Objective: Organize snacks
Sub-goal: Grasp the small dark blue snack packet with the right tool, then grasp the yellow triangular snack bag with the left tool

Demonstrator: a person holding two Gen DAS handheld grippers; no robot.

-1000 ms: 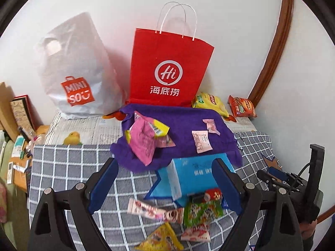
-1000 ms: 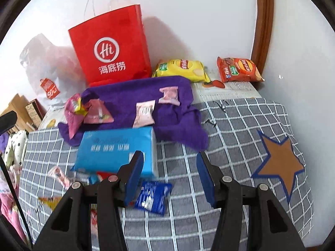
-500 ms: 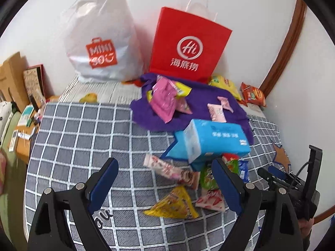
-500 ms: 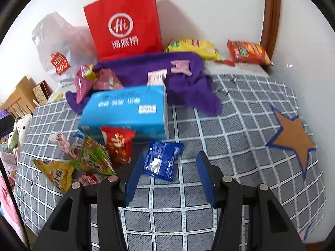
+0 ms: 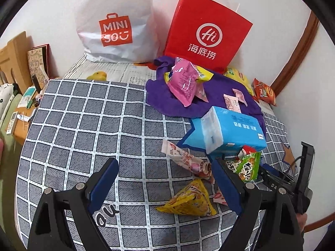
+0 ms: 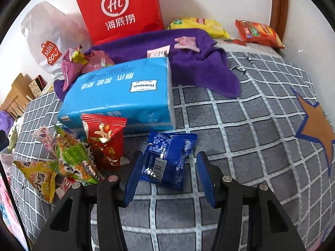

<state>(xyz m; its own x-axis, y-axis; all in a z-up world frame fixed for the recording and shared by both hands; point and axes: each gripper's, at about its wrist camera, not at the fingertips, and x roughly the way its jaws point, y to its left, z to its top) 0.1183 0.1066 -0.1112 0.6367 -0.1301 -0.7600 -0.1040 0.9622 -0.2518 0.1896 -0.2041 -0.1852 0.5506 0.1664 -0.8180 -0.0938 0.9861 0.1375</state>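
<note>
My right gripper (image 6: 169, 174) is spread wide with nothing between the pads, and the blue snack packet (image 6: 167, 159) lies flat on the checked cloth (image 6: 251, 136) right in the gap, its near end between my fingertips; I cannot tell whether the left pad touches it. At 11 o'clock from that packet a red snack packet (image 6: 104, 138) leans against the blue tissue pack (image 6: 123, 94), which sits directly behind at 12 o'clock and hides most of the purple towel (image 6: 199, 62). At 9 o'clock the green snack packet (image 6: 77, 159) overlaps the red one's foot, with a yellow triangular packet (image 6: 39, 177) beyond it at the cloth's edge.

My left gripper (image 5: 165, 184) is also parted wide and empty, above bare checks. The same yellow packet (image 5: 188, 200) lies at 4 o'clock, just inside my right finger, and a long pink-and-white wrapper (image 5: 186, 161) runs at 2 o'clock toward the tissue pack (image 5: 228, 129). The green packet (image 5: 245, 165) pokes out past that finger.

On the towel (image 5: 163, 98) rest a pink packet (image 5: 184, 83) on top of a yellow one, plus two small pink sachets (image 5: 232, 102). Behind, at 12 o'clock, a red paper bag (image 5: 207, 33) and a white plastic bag (image 5: 117, 21) stand against the wall. At 2 o'clock, by the wall, lie a yellow chip bag (image 6: 199, 25) and an orange chip bag (image 6: 257, 33).
</note>
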